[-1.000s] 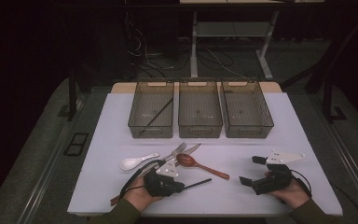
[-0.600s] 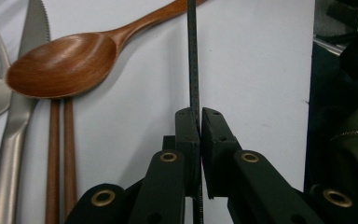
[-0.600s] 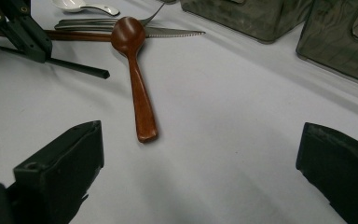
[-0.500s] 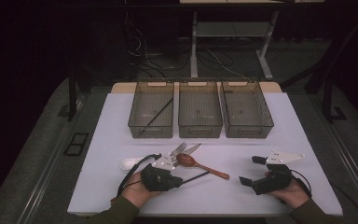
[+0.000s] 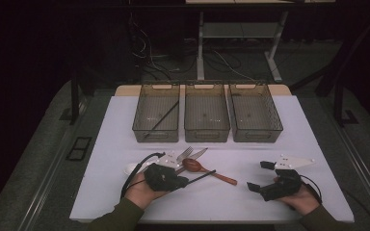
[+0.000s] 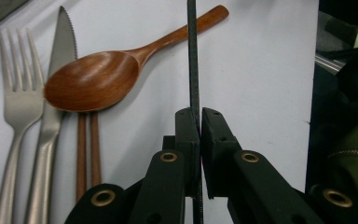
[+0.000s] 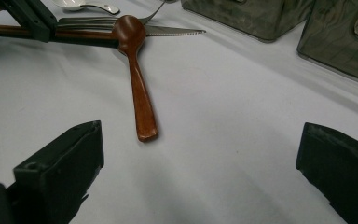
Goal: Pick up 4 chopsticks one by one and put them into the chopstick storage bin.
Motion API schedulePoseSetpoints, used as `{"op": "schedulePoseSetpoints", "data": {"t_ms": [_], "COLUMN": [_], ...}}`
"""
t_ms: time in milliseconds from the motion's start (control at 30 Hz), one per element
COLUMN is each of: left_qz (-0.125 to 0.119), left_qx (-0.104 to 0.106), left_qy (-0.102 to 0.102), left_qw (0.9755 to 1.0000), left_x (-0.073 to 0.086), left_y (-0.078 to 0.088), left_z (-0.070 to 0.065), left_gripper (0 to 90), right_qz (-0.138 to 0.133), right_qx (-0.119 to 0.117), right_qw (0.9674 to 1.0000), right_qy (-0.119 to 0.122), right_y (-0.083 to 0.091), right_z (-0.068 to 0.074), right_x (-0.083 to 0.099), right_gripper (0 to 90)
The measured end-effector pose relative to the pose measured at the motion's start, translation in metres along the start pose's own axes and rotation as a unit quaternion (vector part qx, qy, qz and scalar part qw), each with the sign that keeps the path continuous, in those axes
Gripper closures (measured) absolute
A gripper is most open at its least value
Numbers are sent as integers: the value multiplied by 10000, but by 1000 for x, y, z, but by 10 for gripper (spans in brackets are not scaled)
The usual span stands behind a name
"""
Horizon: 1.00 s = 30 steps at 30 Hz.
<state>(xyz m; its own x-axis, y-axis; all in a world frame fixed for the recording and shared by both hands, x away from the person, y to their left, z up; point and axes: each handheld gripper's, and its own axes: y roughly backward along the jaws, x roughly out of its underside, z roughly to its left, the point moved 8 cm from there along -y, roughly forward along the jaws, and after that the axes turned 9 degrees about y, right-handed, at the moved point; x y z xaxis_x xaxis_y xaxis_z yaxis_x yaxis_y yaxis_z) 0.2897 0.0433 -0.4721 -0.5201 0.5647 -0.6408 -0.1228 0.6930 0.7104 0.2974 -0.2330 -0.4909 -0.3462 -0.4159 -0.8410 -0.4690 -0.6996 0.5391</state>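
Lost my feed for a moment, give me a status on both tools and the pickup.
Left tool shut on black chopstick. Right tool open, idle on the table. Wooden spoon lies beside the chopstick, apart; one black stick already in left bin.

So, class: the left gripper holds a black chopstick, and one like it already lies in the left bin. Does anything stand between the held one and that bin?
Nothing visible blocks it. The left gripper is shut on the black chopstick; the fork and knife lie flat on the table between it and the open-topped left bin, low enough to lift over.

A dim lab or test room: a white desk (image 5: 125, 192) on grey carpet (image 5: 38, 168), with loose cables (image 5: 173, 62) and a metal-legged bench (image 5: 236, 43) behind the desk.
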Motion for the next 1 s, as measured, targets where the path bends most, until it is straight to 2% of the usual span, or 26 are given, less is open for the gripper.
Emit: {"op": "schedulePoseSetpoints", "data": {"t_ms": [467, 700, 1000], "left_qz": [-127, -222, -332], "left_qx": [-57, -31, -97], "left_qy": [31, 117, 166], "left_qw": [9999, 9997, 9993], "left_x": [-12, -17, -29], "left_y": [10, 14, 21], "left_z": [12, 18, 29], "left_gripper": [853, 853, 853], "right_qz": [20, 28, 38], "right_qx": [-12, -26, -34], "right_qw": [10000, 10000, 10000], "right_qy": [16, 25, 13], "right_y": [-1, -2, -2], "right_z": [0, 1, 0], "right_x": [1, 1, 1], "right_gripper": [6, 6, 6]}}
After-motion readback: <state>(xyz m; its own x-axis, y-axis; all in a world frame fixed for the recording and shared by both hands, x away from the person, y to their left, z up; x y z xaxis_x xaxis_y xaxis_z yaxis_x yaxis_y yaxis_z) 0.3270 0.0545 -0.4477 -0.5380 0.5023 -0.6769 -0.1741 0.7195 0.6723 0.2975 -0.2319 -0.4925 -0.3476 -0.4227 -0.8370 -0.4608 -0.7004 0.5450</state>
